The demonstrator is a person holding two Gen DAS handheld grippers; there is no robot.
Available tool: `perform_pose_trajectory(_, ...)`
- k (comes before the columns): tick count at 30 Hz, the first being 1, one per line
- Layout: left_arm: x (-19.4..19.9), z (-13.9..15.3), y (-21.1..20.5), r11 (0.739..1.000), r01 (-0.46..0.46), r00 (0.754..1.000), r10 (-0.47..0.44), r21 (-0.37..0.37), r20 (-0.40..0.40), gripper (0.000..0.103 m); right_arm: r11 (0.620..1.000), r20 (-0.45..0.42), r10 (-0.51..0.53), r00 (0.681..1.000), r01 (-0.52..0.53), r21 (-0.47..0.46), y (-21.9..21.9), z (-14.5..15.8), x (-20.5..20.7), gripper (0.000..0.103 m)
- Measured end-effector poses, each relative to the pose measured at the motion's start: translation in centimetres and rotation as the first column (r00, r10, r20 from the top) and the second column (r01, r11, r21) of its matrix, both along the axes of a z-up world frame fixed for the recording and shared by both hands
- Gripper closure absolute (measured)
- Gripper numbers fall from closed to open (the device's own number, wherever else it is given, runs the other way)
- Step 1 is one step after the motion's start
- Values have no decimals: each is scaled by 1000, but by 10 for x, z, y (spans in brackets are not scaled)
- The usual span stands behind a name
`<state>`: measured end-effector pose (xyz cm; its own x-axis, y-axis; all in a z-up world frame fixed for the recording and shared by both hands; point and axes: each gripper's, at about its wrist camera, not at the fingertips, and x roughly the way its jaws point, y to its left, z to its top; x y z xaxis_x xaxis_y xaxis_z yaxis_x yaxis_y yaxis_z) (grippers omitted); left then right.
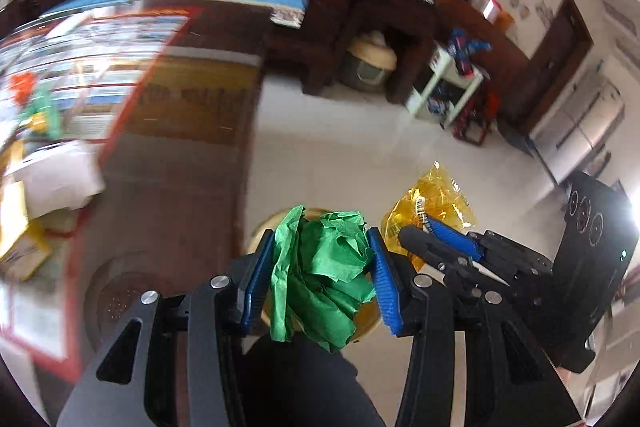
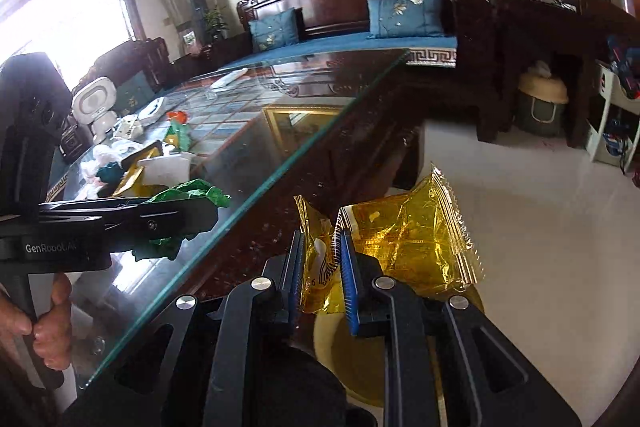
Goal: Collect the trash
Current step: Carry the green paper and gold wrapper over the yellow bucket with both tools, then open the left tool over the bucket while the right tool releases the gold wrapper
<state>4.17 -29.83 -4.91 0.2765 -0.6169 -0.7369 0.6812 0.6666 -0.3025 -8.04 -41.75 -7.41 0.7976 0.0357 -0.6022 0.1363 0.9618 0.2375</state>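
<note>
My left gripper (image 1: 320, 239) is shut on a crumpled green paper (image 1: 320, 267), which is squeezed between its blue pads. It hangs over a cream round bin (image 1: 366, 327) on the floor. My right gripper (image 2: 320, 259) is shut on a clear yellow snack wrapper (image 2: 408, 239), pinching its left end above the same bin (image 2: 324, 339). In the left wrist view the right gripper (image 1: 424, 231) and its wrapper (image 1: 432, 203) are close on the right. In the right wrist view the left gripper (image 2: 192, 215) with the green paper (image 2: 188, 191) is at the left, a hand (image 2: 48, 327) holding it.
A glass-topped wooden table (image 2: 280, 123) stands to the left of the bin, with more wrappers and clutter (image 2: 132, 163) on it. Behind are a wooden sofa with blue cushions (image 2: 404, 11), a dark sideboard (image 2: 532, 39) and a white shelf unit (image 2: 612, 115). Pale floor tiles (image 2: 520, 227) lie to the right.
</note>
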Motion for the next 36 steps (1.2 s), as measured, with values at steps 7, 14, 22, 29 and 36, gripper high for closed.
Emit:
perform_pose_trajectory(7, 7, -33, -84, 991, 88, 996, -85, 104, -34, 49, 996, -79, -73, 994, 77, 49, -46, -41, -3, 86)
perform_pose_trajectory(14, 17, -56, -125, 979, 127, 991, -118, 159, -67, 26, 989, -152, -99, 983, 115, 97, -67, -77, 4, 86)
perform_pose_trajectory(22, 26, -63, -117, 979, 98, 992, -83, 176, -90, 25, 985, -210, -84, 974, 113, 130, -72, -105, 14, 86)
perform_pose_trajectory(29, 30, -57, -99, 984, 62, 996, -51, 167, -72, 19, 991, -226, -39, 973, 66, 116, -59, -110, 30, 75)
perform_pose_trajectory(36, 32, -54, -86, 984, 36, 997, -24, 172, -72, 19, 997, -241, -31, 970, 47, 62, -41, -102, 35, 43)
